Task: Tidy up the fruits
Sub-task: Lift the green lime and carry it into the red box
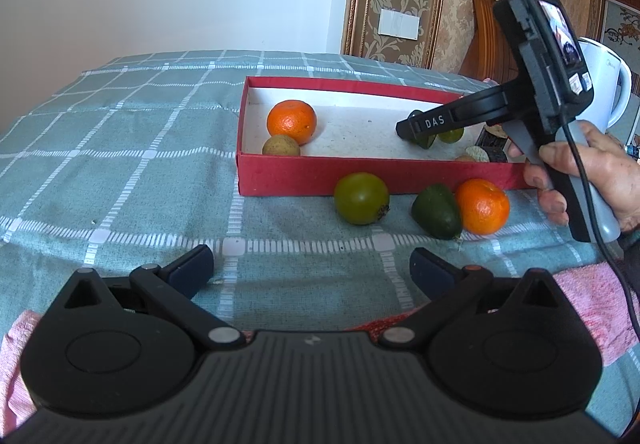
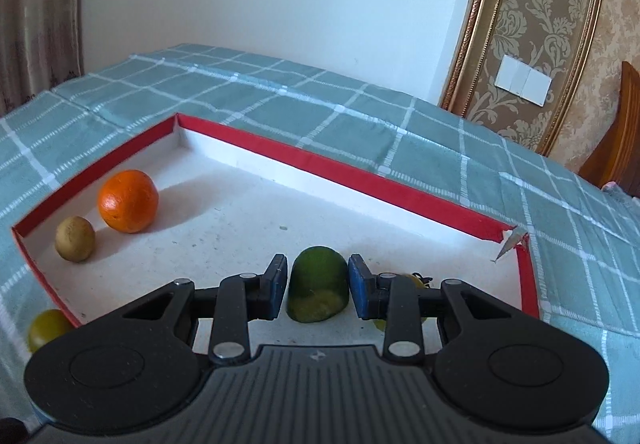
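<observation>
A red box [image 1: 360, 175] with a white floor [image 2: 240, 211] lies on the checked tablecloth. Inside it are an orange [image 1: 292, 122] [image 2: 128, 200] and a small brown fruit [image 1: 281, 146] [image 2: 75, 238] at the left end. My right gripper [image 2: 317, 286] [image 1: 416, 127] reaches into the box, its blue pads on either side of a dark green fruit [image 2: 318, 290] that rests on the box floor; small gaps show beside the pads. Another green fruit [image 1: 452, 133] lies just behind it. In front of the box lie a round green fruit [image 1: 361, 198], a dark green fruit [image 1: 437, 211] and a second orange [image 1: 482, 206]. My left gripper [image 1: 312, 270] is open and empty over the cloth.
A white kettle [image 1: 604, 83] stands at the right behind the hand. Small dark items [image 1: 494, 151] sit at the box's right end. A pink towel [image 1: 588, 304] hangs at the near table edge. A wooden chair [image 2: 624, 139] stands by the wall.
</observation>
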